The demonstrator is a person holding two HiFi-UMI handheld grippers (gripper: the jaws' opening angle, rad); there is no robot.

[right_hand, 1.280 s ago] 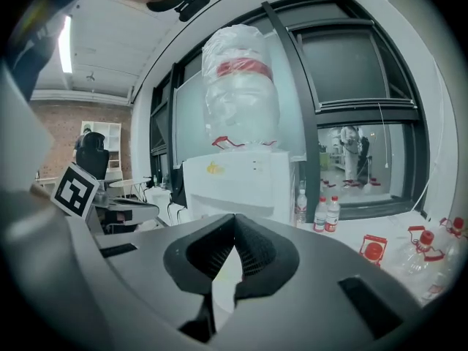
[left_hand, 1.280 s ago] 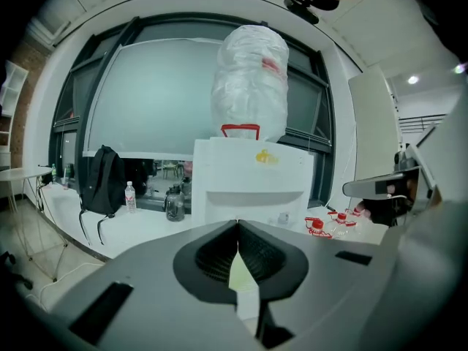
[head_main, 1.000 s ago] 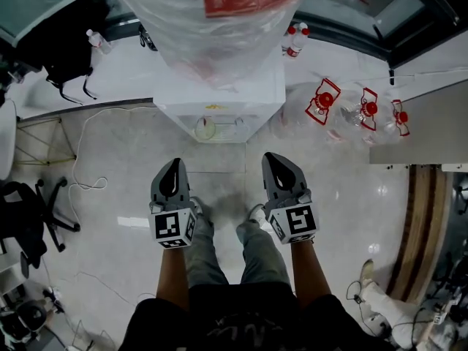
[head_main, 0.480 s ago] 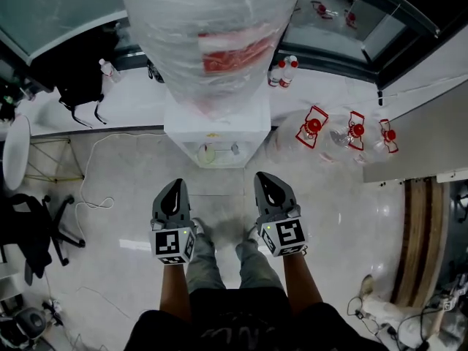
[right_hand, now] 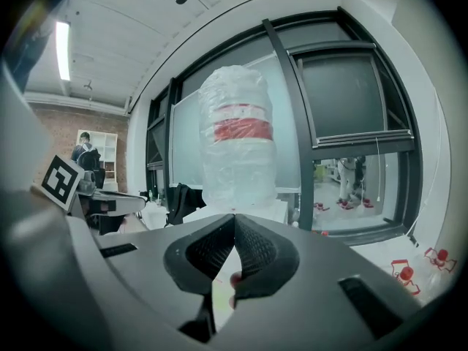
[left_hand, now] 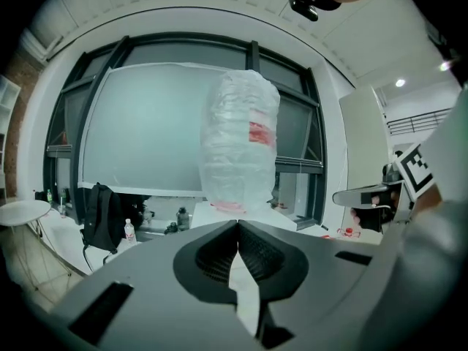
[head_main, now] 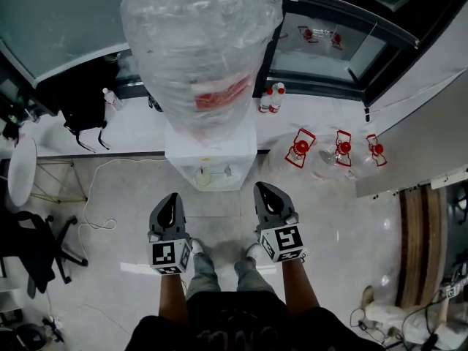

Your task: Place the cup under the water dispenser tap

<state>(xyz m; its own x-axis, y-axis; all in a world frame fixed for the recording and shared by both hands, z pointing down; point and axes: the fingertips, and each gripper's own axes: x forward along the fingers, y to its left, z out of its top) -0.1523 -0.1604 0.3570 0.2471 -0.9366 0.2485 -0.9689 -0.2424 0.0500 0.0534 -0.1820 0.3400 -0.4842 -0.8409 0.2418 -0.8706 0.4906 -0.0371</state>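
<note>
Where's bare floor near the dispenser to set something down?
Bare floor runs between the dispenser and the left gripper and right gripper, and on rightward below the jugs up to the wooden strip. Crowded: jugs right of the dispenser; cable and chair to the left; a cup sits at the dispenser's front.

A pale, glossy tiled floor (head_main: 344, 210) fills the lower head view, with a white cable (head_main: 85, 196) looping across its left part. A black office chair (head_main: 36, 247) and a round white table (head_main: 18, 170) stand at the left edge. Tall dark-framed windows (head_main: 344, 42) run along the top, above a white ledge (head_main: 139, 129). In the right gripper view, a brick wall (right_hand: 91, 119) shows at left under a ceiling strip light (right_hand: 63, 50).
</note>
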